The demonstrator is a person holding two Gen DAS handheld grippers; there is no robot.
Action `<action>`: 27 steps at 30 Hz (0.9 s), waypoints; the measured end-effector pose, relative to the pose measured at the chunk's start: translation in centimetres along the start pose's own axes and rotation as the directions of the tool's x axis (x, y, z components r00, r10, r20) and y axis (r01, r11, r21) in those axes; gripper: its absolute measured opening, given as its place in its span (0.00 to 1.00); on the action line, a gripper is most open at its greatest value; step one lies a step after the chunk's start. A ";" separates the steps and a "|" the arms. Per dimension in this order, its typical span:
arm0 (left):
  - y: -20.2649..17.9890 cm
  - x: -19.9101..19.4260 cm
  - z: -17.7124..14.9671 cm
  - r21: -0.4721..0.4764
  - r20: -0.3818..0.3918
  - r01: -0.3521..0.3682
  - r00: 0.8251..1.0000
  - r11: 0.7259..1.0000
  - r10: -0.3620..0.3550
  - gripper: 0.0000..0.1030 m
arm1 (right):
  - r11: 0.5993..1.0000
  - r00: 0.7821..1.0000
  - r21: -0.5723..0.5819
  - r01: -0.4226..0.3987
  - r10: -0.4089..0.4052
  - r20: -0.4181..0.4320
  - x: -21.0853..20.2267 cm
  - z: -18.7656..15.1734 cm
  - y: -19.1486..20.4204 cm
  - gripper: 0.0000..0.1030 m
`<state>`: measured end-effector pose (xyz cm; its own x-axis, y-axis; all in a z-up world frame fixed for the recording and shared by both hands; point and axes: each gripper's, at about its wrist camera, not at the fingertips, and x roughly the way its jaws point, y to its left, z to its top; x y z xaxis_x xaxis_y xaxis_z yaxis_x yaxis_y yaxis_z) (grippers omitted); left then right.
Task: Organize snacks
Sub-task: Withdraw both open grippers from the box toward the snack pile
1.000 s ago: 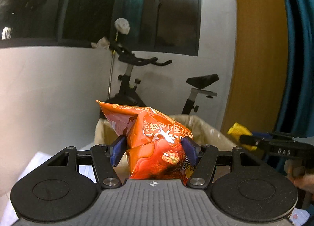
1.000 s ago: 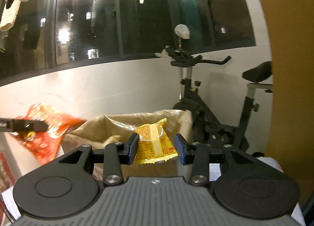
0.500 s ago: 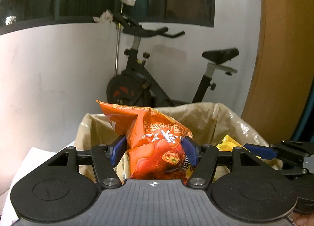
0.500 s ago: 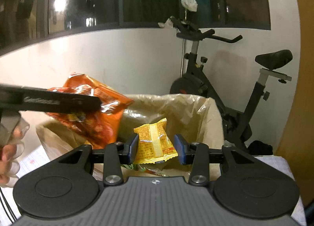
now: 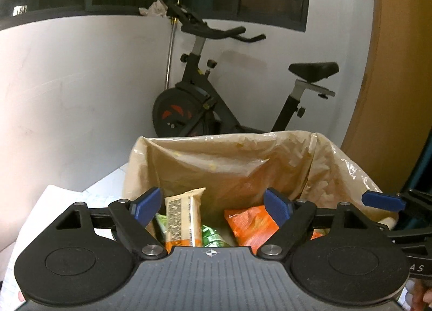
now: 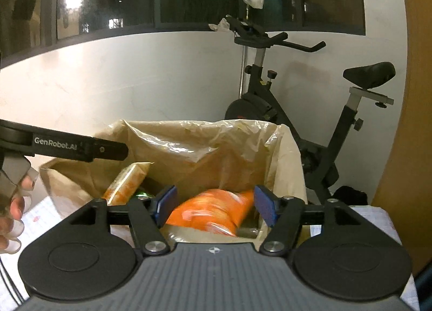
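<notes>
Below my left tongs and right tongs, both opening and empty, the lined bin holds an orange bag, a tan packet and green wrappers.

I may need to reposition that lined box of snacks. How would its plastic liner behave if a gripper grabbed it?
The plastic liner looks thin and crinkled, so it would probably bunch and stretch. It drapes loosely over the box rim, so it might slip off.
</notes>
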<state>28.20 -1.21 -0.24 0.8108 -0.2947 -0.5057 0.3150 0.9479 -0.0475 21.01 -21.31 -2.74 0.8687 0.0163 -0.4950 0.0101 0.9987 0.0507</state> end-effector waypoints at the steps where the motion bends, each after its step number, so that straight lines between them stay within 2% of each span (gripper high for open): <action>1: 0.2 -0.6 -0.2 0.006 0.009 -0.003 1.000 1.000 0.003 0.83 | 1.000 1.000 -0.005 -0.009 0.009 0.003 -0.4 0.0 0.0 0.64; 7: 1.5 -4.7 -0.9 0.024 0.059 -0.029 0.998 0.999 0.027 0.82 | 0.998 0.998 -0.034 -0.048 0.049 0.026 -3.4 -0.9 0.3 0.64; 13: 1.8 -8.8 -3.1 0.053 0.088 -0.042 0.995 0.998 0.037 0.82 | 0.997 0.996 0.005 -0.080 0.080 0.049 -6.3 -2.3 0.2 0.66; 19: 1.7 -10.3 -7.3 0.017 0.040 -0.017 0.999 1.000 0.016 0.82 | 0.996 0.996 0.023 -0.088 0.087 0.033 -8.0 -4.8 0.9 0.70; 27: 1.4 -10.3 -13.9 -0.047 -0.084 -0.011 0.996 0.999 0.008 0.81 | 0.996 0.997 0.036 -0.079 0.079 -0.017 -9.2 -8.8 1.7 0.72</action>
<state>13.47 4.83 -7.04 0.7689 -0.2764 -0.5765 0.2822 0.9559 -0.0820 8.66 -19.30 -5.71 0.8580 0.0962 -0.5046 -0.0401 0.9918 0.1210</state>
